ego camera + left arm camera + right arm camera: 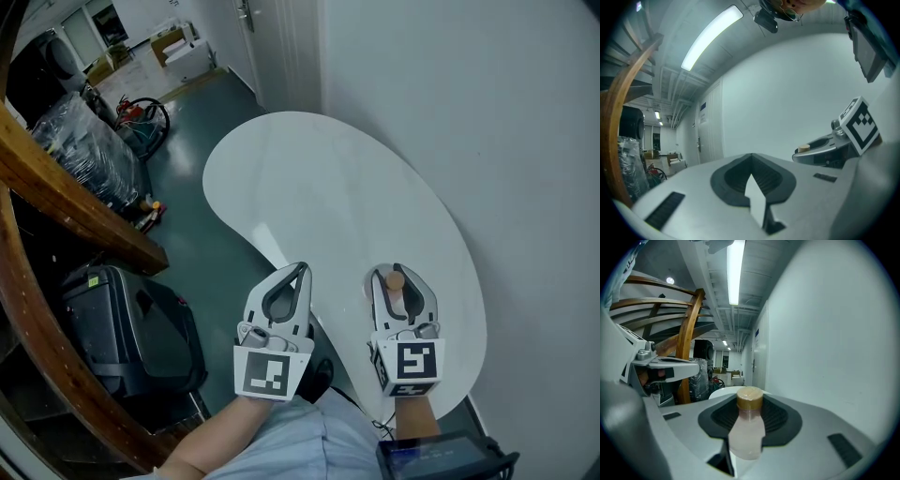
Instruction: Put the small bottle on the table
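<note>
The small bottle [396, 281] is pale and clear with a tan cap. It stands upright between the jaws of my right gripper [398, 270], which is shut on it above the near end of the white kidney-shaped table [319, 187]. In the right gripper view the bottle [747, 430] fills the middle, with its cap level with the jaw tips. My left gripper [300, 270] hovers beside it to the left, over the table's near edge. Its jaws meet at the tip with nothing between them. The left gripper view shows the right gripper [825, 151] off to the side.
A white wall runs along the table's right side. Left of the table, on the dark green floor, are a black suitcase [131, 328], a curved wooden stair rail [75, 206] and plastic-wrapped goods [84, 150]. A dark device [441, 459] sits at the bottom.
</note>
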